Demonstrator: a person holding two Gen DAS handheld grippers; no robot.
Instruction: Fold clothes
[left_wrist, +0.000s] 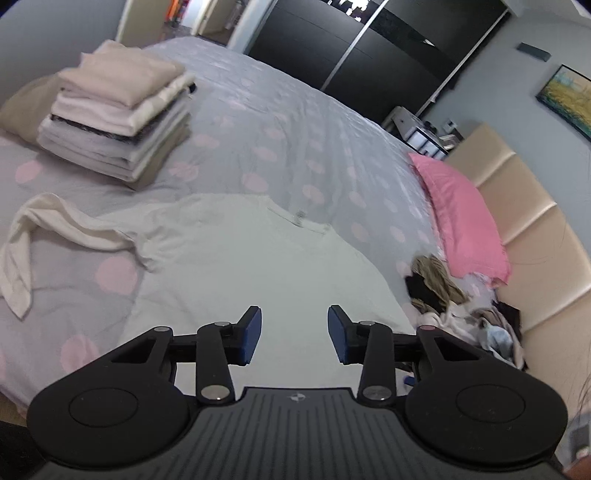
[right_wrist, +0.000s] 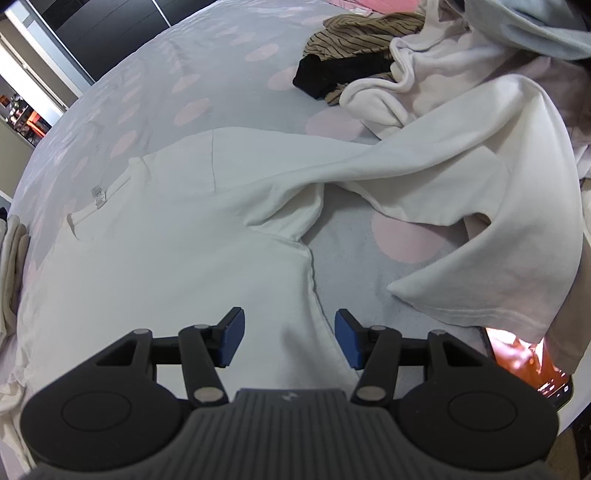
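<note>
Bedroom scene, our left gripper (left_wrist: 294, 334) and right gripper (right_wrist: 289, 338) poised with jaws apart, empty, above a white long-sleeved cotton shirt (left_wrist: 258, 266) spread flat on the grey pink-dotted bedspread (left_wrist: 295, 122), folded stack of pale clothes (left_wrist: 118, 114) behind.

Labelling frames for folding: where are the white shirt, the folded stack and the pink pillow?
white shirt (right_wrist: 166, 258), right wrist view, chest panel.
folded stack (left_wrist: 114, 122), left wrist view, front side.
pink pillow (left_wrist: 461, 214), left wrist view, middle.

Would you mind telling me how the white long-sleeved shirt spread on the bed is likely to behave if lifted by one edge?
The white shirt will probably droop rather than hold shape: its sleeve already lies twisted and folded. It looks thin and light, lying flat on the bedspread. The trailing sleeve could drag on the clothes pile.
</note>
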